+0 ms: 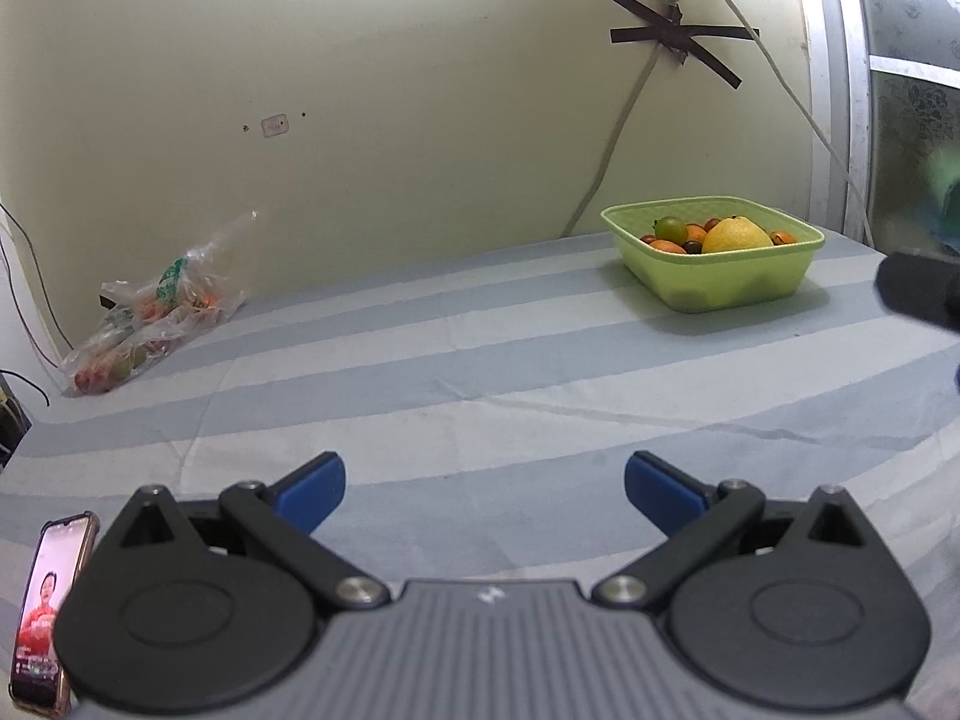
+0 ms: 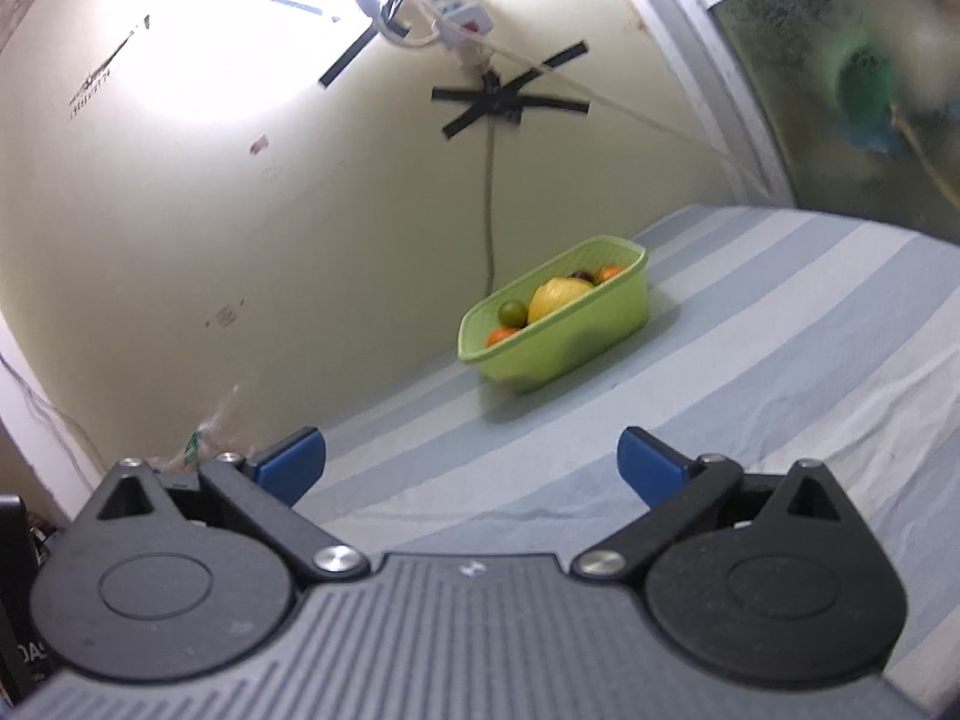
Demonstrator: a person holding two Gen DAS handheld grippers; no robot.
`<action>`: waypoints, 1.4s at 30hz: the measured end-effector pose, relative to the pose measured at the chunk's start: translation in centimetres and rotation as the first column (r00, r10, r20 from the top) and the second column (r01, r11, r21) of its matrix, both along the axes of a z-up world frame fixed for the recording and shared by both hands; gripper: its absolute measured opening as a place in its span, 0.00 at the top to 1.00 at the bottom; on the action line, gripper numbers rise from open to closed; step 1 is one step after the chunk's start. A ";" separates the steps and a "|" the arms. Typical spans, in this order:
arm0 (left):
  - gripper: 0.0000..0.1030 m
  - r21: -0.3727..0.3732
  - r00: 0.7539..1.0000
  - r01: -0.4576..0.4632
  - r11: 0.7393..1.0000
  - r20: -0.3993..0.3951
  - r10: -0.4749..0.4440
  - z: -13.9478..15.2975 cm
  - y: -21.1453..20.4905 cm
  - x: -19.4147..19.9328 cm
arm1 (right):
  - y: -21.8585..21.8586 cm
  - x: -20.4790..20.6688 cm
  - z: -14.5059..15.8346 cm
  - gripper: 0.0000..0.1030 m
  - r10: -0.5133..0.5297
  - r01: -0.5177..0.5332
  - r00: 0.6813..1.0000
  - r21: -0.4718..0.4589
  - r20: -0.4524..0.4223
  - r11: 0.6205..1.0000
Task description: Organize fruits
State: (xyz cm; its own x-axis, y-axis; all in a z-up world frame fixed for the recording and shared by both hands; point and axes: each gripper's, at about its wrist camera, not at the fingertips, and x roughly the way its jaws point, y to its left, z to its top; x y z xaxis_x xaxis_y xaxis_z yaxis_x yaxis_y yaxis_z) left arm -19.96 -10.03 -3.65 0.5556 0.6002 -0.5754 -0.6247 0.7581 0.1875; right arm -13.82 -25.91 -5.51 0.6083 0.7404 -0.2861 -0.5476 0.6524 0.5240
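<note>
A green basket stands at the far right of the striped table, near the wall. It holds a large yellow fruit, a green fruit and several small orange and dark fruits. A clear plastic bag with more small fruits lies at the far left against the wall. My left gripper is open and empty, low over the table's near side. In the right wrist view the basket sits ahead, tilted in the frame. My right gripper is open and empty, well short of it.
A phone with a lit screen lies at the near left beside my left gripper. A dark blurred object enters at the right edge. Cables and a power strip hang on the wall behind the basket. The striped cloth covers the table.
</note>
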 end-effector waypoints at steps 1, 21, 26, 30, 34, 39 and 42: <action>0.00 0.001 1.000 -0.001 1.000 0.000 0.001 0.0 0.0 0.0 | -0.2 -0.1 0.0 0.00 -0.023 0.023 1.000 0.009 0.015 1.000; 0.00 -0.012 1.000 -0.016 1.000 -0.006 0.016 -0.2 0.6 0.2 | -1.0 0.3 0.0 0.00 -0.129 0.128 0.990 0.027 0.050 0.991; 0.00 0.005 1.000 -0.023 1.000 -0.012 0.023 -0.4 0.3 0.3 | -1.0 0.4 0.0 0.00 -0.127 0.127 0.991 0.015 0.050 0.992; 0.00 0.016 1.000 -0.023 1.000 -0.018 0.024 -0.5 0.2 0.4 | -1.1 0.4 -0.1 0.00 -0.125 0.124 0.991 0.014 0.043 0.992; 0.00 0.041 0.999 -0.018 0.999 -0.030 0.019 -0.6 -0.1 0.5 | -1.2 0.6 -0.2 0.00 -0.110 0.109 0.994 0.015 0.017 0.994; 0.00 0.057 0.999 -0.014 0.998 -0.038 0.016 -0.7 -0.3 0.6 | -1.0 0.7 -0.4 0.00 -0.098 0.098 0.995 0.011 0.000 0.995; 0.00 0.070 0.999 -0.012 0.997 -0.043 0.015 -0.8 -0.4 0.6 | -1.0 0.8 -0.5 0.00 -0.089 0.089 0.996 0.010 -0.013 0.996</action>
State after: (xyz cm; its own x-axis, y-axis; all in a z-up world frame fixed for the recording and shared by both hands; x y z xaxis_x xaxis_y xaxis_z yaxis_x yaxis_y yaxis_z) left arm -19.33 -10.40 -4.42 0.5227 0.6469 -0.5552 -0.6249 0.7338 0.2666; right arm -12.97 -26.90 -5.98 0.6681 0.6867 -0.2865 -0.4814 0.6925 0.5373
